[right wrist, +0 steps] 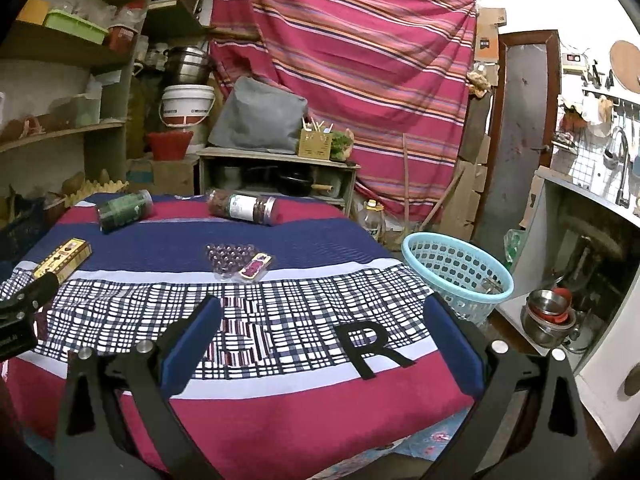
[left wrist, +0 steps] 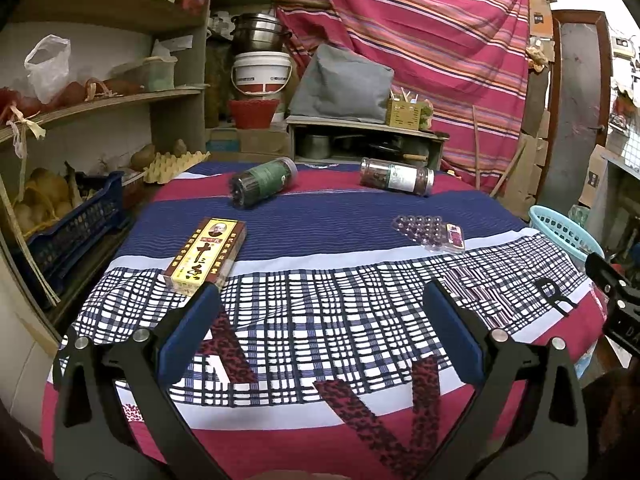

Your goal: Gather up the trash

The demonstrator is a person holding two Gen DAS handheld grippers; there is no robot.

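Note:
On the cloth-covered table (left wrist: 320,344) lie a yellow and brown box (left wrist: 208,254) (right wrist: 62,259), a green-label jar (left wrist: 262,181) (right wrist: 124,209) on its side, a brown jar (left wrist: 396,177) (right wrist: 242,207) on its side and a clear blister tray (left wrist: 430,231) (right wrist: 239,261). A light blue basket (right wrist: 456,270) (left wrist: 564,232) stands off the table's right edge. My left gripper (left wrist: 320,304) hangs open above the near part of the table, just short of the box. My right gripper (right wrist: 320,312) is open too, over the near right corner, holding nothing.
Shelves (left wrist: 100,100) with bags, an egg carton and a dark blue crate (left wrist: 68,232) line the left. Behind the table stand a low cabinet (left wrist: 360,140), buckets and a striped hanging cloth (left wrist: 420,40). Steel bowls (right wrist: 548,316) sit on the floor at right, near a white counter.

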